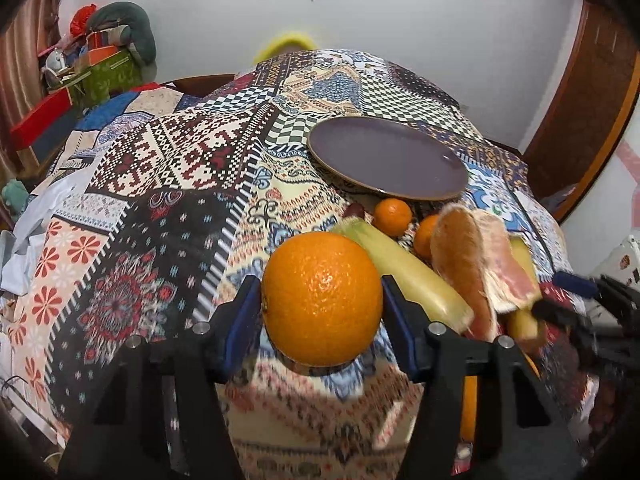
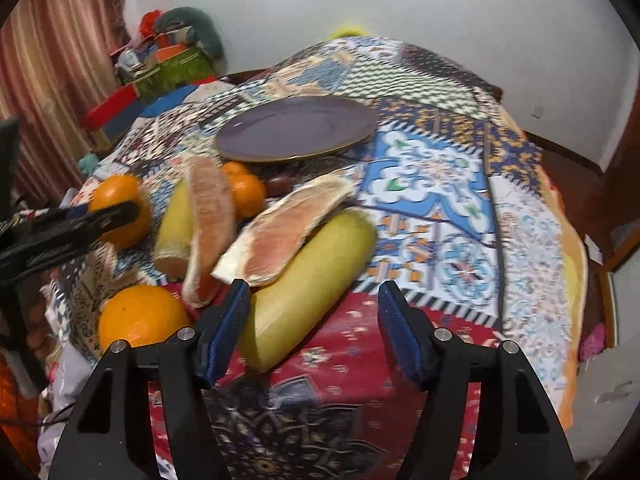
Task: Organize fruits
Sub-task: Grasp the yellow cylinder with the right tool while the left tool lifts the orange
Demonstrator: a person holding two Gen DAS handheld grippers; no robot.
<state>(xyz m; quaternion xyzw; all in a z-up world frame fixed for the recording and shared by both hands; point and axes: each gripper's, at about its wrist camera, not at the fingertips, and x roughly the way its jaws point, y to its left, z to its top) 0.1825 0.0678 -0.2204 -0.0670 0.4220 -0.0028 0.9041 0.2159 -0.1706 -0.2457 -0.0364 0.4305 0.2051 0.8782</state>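
Observation:
My left gripper is shut on a big orange and holds it above the patterned cloth; it also shows in the right wrist view. My right gripper is open and empty, just over the near end of a yellow-green sugarcane piece. A dark purple plate lies further back, empty; it shows in the left wrist view too. Two pomelo wedges lean on the cane pieces. A second cane piece, small tangerines and another orange lie around them.
The table is covered by a patchwork cloth that drops off at the edges. Boxes and stuffed items are piled at the far left by a curtain. A small dark fruit lies in front of the plate.

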